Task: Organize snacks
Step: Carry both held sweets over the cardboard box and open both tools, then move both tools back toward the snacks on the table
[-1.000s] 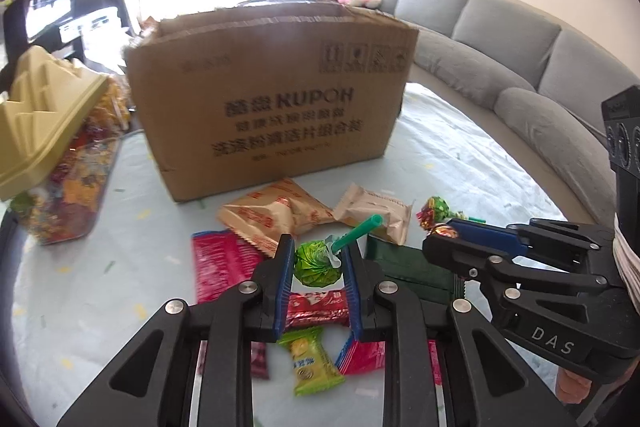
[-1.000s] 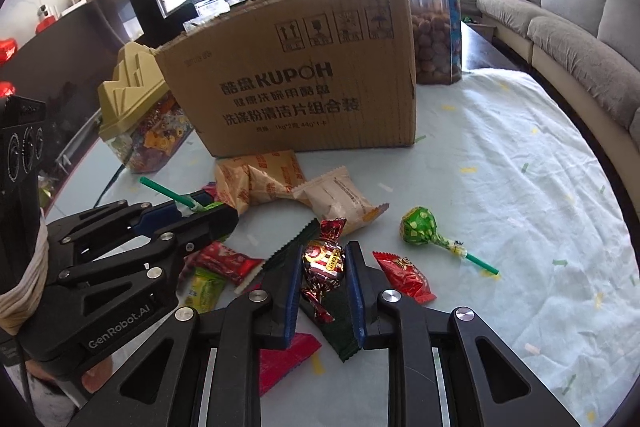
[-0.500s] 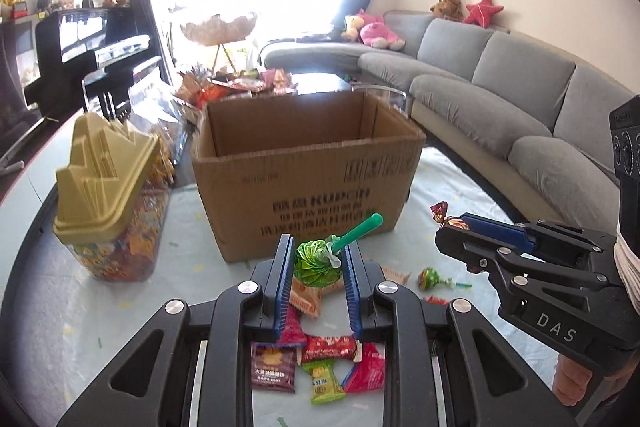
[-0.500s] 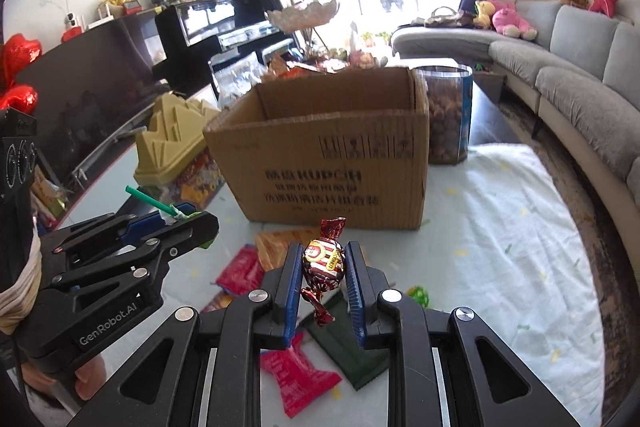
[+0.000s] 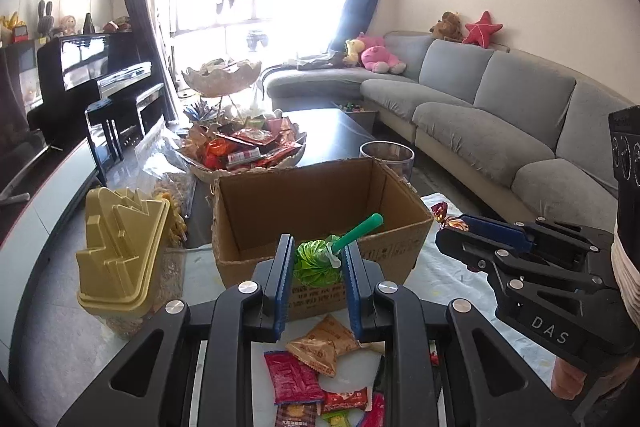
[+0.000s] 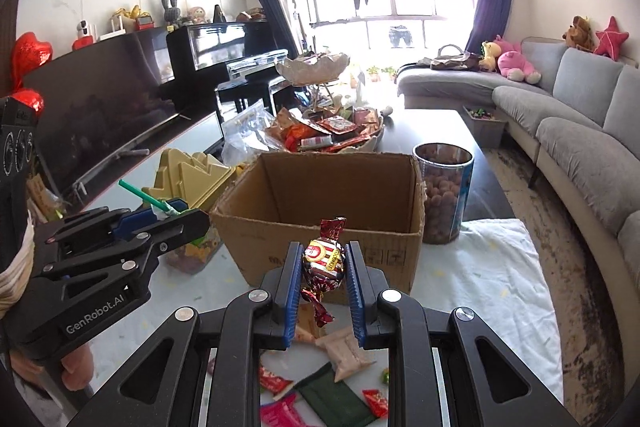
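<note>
My left gripper (image 5: 316, 259) is shut on a green foil lollipop (image 5: 314, 262) whose green stick points up and right. The right gripper (image 6: 323, 259) is shut on a red and gold wrapped candy (image 6: 323, 261). Both hang in the air just in front of an open brown cardboard box (image 5: 320, 203) (image 6: 332, 195), which looks empty inside. Each view shows the other gripper: the right one (image 5: 448, 223) holds its candy (image 5: 442, 213) beside the box's right corner, and the left one (image 6: 182, 213) holds its lollipop left of the box. Loose snack packets (image 5: 316, 347) (image 6: 344, 351) lie on the white tablecloth below.
A jar with a yellow castle-shaped lid (image 5: 120, 247) stands left of the box. A clear canister of brown balls (image 6: 442, 195) stands at its right rear. Behind is a tiered dish full of snacks (image 5: 244, 147). A grey sofa (image 5: 480, 107) curves along the right.
Both grippers have risen with their sweets from table level to above the box's rim, so the box's open inside now shows. The loose packets have dropped low in both views.
</note>
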Motion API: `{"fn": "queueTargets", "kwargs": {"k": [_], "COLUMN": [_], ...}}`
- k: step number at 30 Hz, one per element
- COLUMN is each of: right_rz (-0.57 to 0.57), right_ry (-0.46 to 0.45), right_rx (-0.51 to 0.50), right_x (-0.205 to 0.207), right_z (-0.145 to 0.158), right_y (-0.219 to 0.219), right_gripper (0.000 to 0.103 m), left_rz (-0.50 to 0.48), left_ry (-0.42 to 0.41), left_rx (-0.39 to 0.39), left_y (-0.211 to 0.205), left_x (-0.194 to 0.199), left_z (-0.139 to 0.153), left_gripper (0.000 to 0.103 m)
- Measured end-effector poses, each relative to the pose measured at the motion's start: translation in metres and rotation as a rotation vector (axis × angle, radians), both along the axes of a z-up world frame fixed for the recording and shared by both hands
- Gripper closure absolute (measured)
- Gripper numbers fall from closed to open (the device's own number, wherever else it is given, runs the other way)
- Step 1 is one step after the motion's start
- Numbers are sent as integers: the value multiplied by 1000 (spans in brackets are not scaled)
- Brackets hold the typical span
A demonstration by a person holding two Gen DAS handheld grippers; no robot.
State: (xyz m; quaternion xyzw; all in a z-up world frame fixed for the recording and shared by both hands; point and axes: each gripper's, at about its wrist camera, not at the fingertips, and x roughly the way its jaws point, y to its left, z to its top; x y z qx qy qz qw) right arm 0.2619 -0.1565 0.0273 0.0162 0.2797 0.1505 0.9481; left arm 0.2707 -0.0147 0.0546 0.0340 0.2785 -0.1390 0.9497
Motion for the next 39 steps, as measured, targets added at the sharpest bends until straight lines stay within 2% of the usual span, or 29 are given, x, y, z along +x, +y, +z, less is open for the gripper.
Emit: {"fn": "queueTargets", "kwargs": {"k": [8,22,23,24,25,26,27,28,29,34,39], "right_rz": [0,-23,-24,-25,-30,-39,-47,-59,-73,-86,-75], "right_ry": [5,72,79,85,88,91,96,102,100,90,62], "right_rx": [-2,-33,-32,-32,-34,-36,-40,-38,-29,-31,-32], "right_x": [36,91,95,98,101,104,105,106,104,87,62], "right_z": [11,-3,-5,-7,-8,-9,-11,-12,-12,-12,-9], "right_y": [2,2,2,2,3,3,3,1,-1,-8,-12], "right_gripper": [81,80,80,80,80,74,67,54,51,51,45], "left_rz": [34,73,81,89,98,106,111,113,120,128,134], "left_ry": [29,129,133,136,135,127,119,113,108,62,16], "left_rx": [5,15,15,18,17,13,14,20,29,53,68], "left_y": [4,0,1,1,2,3,4,4,5,3,0], "left_x": [40,98,100,102,101,99,97,94,92,64,30], "left_z": [11,-21,-22,-23,-23,-23,-22,-21,-20,-14,-6], "left_gripper": [79,78,76,64,57,48,46,45,41,31,25]}}
